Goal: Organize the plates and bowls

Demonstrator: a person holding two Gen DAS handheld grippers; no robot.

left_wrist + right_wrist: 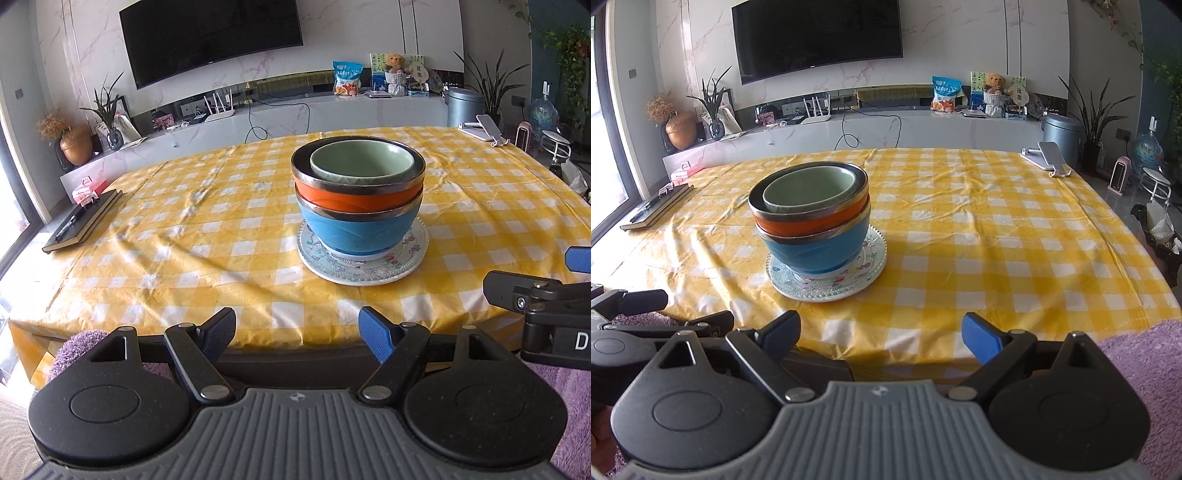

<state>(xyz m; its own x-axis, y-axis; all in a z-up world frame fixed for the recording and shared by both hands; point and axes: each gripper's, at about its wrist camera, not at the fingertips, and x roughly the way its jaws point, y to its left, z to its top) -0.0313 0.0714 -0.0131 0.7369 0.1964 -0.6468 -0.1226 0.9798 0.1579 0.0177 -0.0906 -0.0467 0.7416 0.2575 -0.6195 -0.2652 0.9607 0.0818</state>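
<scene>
Both claws sit w/ jaws spread wide, nothing between them. Left gripper (297, 334) hovers at the near edge of the table (155, 236), short of the bowl stack and a bit left of it; right gripper (881, 338) hovers at the same near edge, just right of the left one, w/ the stack ahead and off to its left. Neither touches the stack.

Stack = 3 bowls nested on 1 plate, standing on the yellow-check cloth. Blue bowl (356, 227) at bottom, orange bowl (356, 194) inside it, green bowl (362, 164) inside the orange, sitting slightly off-centre. Both lower bowls have metal rims. Glass-look patterned plate (364, 269) lies under the blue bowl, its rim showing all round.

Left of the stack, well apart, near the table's left edge: dark notebook (83, 223) w/ a pen on top. Behind the stack to the right, at the far corner: phone stand (485, 129). Beyond the stack, on the back wall: TV (214, 35).
</scene>
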